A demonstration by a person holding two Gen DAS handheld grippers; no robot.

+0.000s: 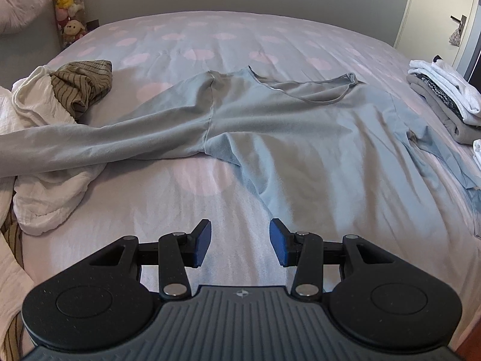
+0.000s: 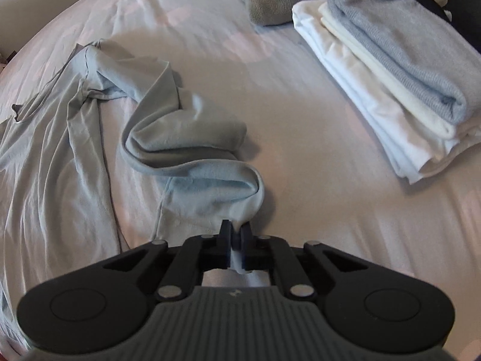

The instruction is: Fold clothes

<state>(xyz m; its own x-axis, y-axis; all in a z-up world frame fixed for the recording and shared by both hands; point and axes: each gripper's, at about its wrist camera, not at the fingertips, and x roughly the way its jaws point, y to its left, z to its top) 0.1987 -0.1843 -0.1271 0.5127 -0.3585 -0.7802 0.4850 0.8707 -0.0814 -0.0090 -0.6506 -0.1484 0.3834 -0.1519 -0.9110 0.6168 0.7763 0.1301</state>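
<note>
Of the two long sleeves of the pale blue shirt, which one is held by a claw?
The bunched, twisted sleeve, pinched at its cuff by the right claw. The other sleeve lies flat and free.

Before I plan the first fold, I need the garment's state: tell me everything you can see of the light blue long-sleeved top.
The top is pale blue-grey, soft thin knit, lying flat but wrinkled on the bed, neckline away from the camera. One sleeve stretches straight out left over the white clothes. The other sleeve is crumpled in an S-curve, its cuff end pinched in the shut jaws of the right gripper. The left gripper is open near the hem, not touching it.
</note>
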